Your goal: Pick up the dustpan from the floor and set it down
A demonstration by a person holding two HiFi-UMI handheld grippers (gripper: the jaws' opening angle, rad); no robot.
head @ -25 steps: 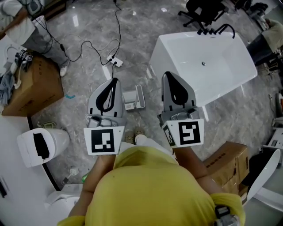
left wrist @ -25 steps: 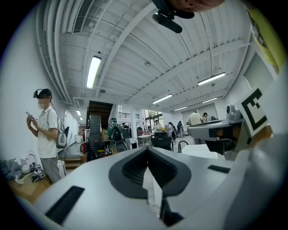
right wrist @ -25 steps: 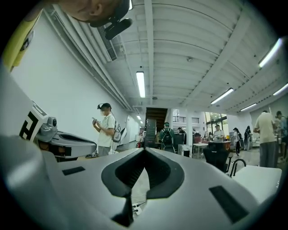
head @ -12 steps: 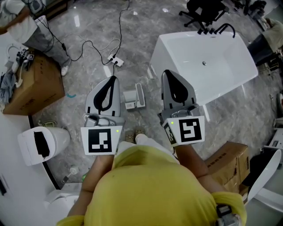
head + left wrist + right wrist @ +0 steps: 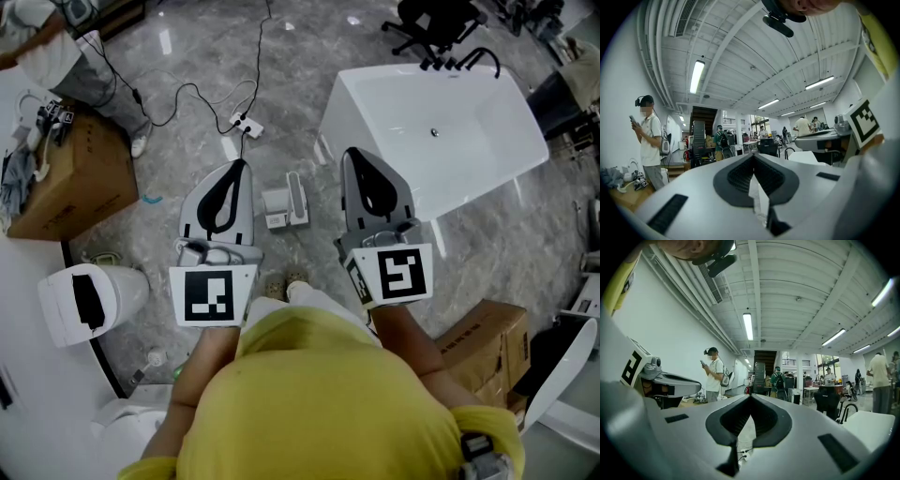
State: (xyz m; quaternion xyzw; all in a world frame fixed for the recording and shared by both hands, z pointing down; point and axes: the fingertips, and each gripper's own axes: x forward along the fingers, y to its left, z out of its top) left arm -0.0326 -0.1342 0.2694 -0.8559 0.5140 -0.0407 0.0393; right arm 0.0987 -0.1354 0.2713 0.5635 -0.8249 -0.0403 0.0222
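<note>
Dustpan (image 5: 284, 204) lies on floor (image 5: 197, 122), long axis apparently running up the head view.

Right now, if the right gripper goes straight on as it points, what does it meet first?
Nothing close: the right gripper, tongs shut and empty, points level across the room. The white bathtub sits low and to its right, probably off the line. Depth is unclear.
</note>
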